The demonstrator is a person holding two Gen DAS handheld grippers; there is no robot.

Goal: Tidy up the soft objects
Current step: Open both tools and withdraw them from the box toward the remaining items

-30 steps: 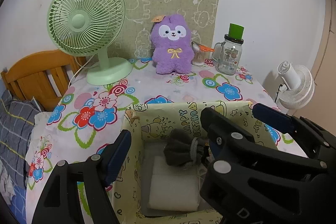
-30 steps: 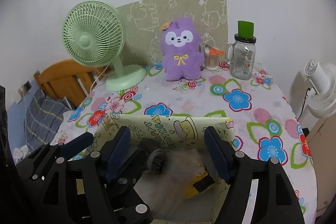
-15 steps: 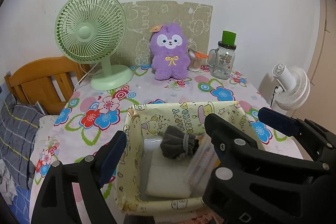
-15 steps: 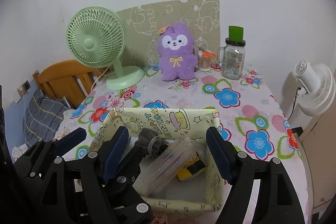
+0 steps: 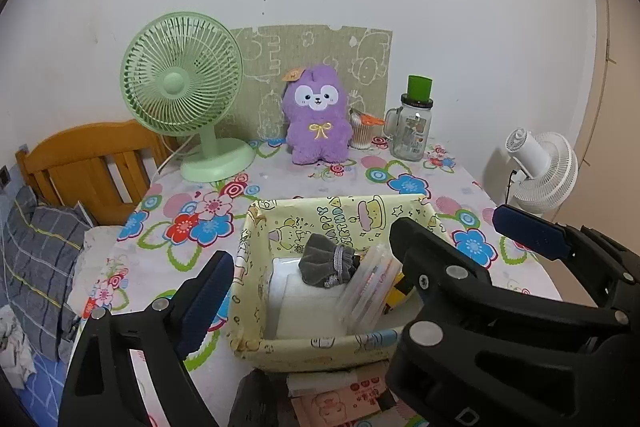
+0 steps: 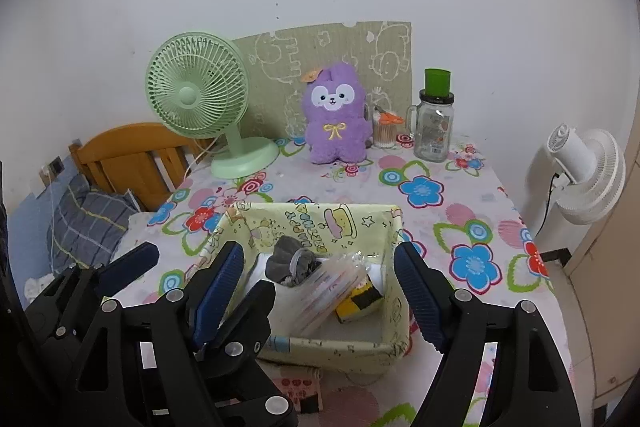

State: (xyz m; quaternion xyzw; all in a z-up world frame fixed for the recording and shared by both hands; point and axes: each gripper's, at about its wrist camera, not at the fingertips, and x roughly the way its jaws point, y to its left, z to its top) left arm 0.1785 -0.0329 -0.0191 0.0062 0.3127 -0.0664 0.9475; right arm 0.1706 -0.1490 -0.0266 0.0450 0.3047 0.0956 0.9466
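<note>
At the tabletop's near edge, the yellow box [image 5: 256, 343] now shows whole, the grey pouch [image 5: 328, 263] inside; both the left gripper [image 5: 360, 267] and right gripper [image 6: 320, 279] have drawn back, jaws just been spreading, empty.

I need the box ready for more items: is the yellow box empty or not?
Not empty. The yellow box holds a grey pouch, a clear packet and a yellow item.
</note>
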